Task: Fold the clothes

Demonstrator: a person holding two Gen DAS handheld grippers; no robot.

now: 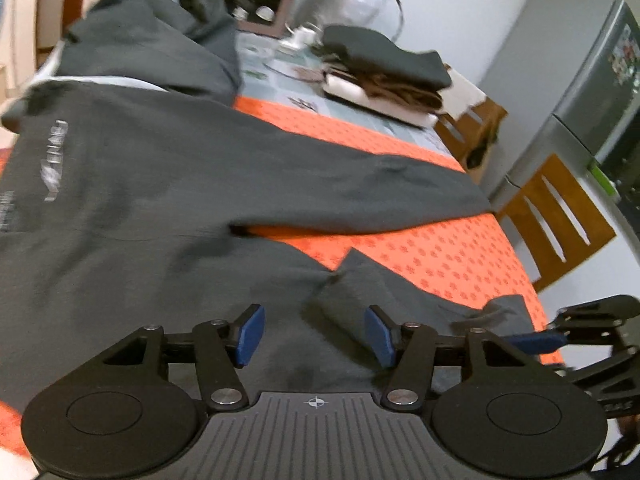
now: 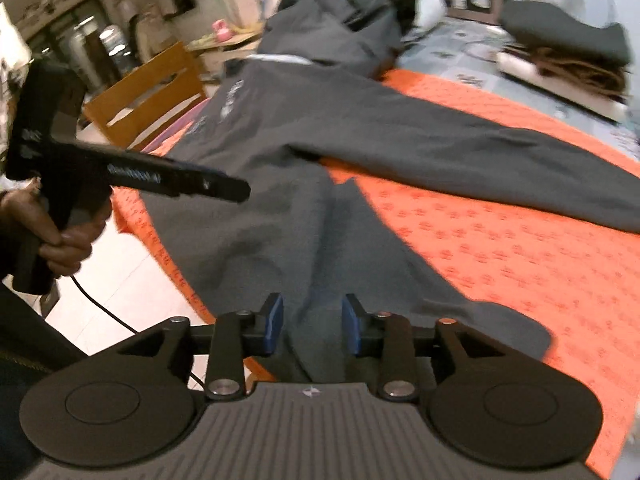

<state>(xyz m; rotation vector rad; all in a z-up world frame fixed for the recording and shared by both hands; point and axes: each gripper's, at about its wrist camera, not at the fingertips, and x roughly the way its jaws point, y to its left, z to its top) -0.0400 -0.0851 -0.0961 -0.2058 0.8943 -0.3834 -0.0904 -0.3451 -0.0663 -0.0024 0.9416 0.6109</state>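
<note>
While both jaws stand spread, the left hand-held gripper point(image 1: 314, 334) should pinch the grey shirt point(image 1: 140, 208) hem below. The right hand-held gripper point(image 2: 313, 322) straddles a fabric ridge without pressing it.

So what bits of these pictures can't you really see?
- Printed logo on the dark grey sweatshirt: blurred in both wrist views, unreadable.
- Sweatshirt's hem: hidden under the right gripper in the right wrist view.
- Folded clothes pile: blurred, so the count is unclear.
- Left gripper: its pads are hidden in the right wrist view, seen side-on.
</note>
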